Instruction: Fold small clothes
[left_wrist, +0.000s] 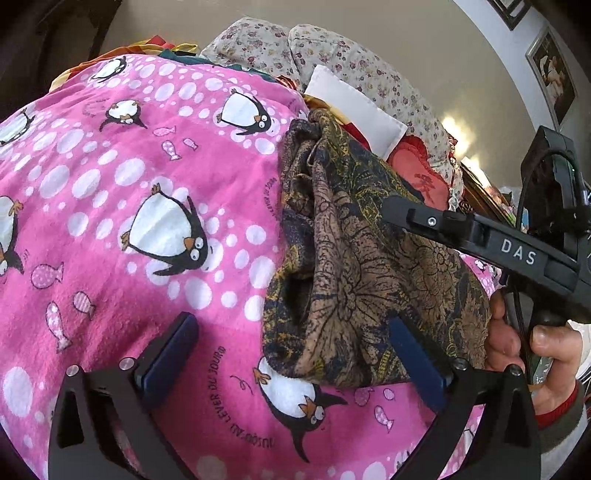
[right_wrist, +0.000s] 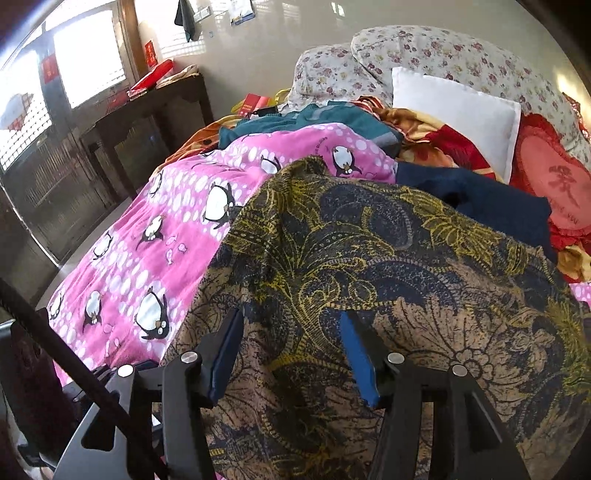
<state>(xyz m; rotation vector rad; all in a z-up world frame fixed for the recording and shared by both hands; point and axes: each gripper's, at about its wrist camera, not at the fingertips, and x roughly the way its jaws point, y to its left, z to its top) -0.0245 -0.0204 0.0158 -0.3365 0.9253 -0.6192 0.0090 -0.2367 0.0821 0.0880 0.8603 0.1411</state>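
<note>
A small brown, navy and yellow paisley garment (left_wrist: 369, 266) lies bunched on a pink penguin blanket (left_wrist: 147, 206). My left gripper (left_wrist: 295, 343) is open, its blue pads either side of the garment's near edge, just above it. The right gripper's black body (left_wrist: 517, 251) shows at the right, held over the garment's far side. In the right wrist view the same garment (right_wrist: 369, 251) fills the foreground. My right gripper (right_wrist: 291, 332) is open, with both blue pads over the cloth and nothing between them.
Floral pillows (right_wrist: 443, 55), a white cushion (right_wrist: 461, 107), a red heart cushion (right_wrist: 554, 184), a navy cloth (right_wrist: 480, 199) and a teal garment (right_wrist: 314, 118) lie at the bed's head. A dark wooden table (right_wrist: 147, 110) stands by the window, left.
</note>
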